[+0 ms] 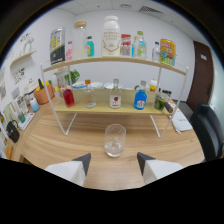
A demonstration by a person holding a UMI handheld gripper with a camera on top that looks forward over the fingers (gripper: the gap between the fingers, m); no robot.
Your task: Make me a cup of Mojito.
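Observation:
A clear empty glass tumbler (115, 140) stands on the wooden table (60, 142), just ahead of my fingers and centred between them. My gripper (113, 162) is open, its two dark fingertips spread wide with nothing between them. Beyond the glass, the lower shelf holds a red-liquid bottle (68, 95), a small clear bottle (89, 95), a clear bottle with a red label (115, 95), a blue-liquid bottle (140, 96) and a dark green bottle (159, 100). A sprig of green mint (73, 76) shows behind the red bottle.
A two-level wooden shelf on white legs (112, 107) spans the table's back. Its top level carries a large white jug (111, 36), cans and several bottles. An orange pitcher (42, 93) stands near the red bottle's side. A dark chair (210, 131) sits past the shelf's other end.

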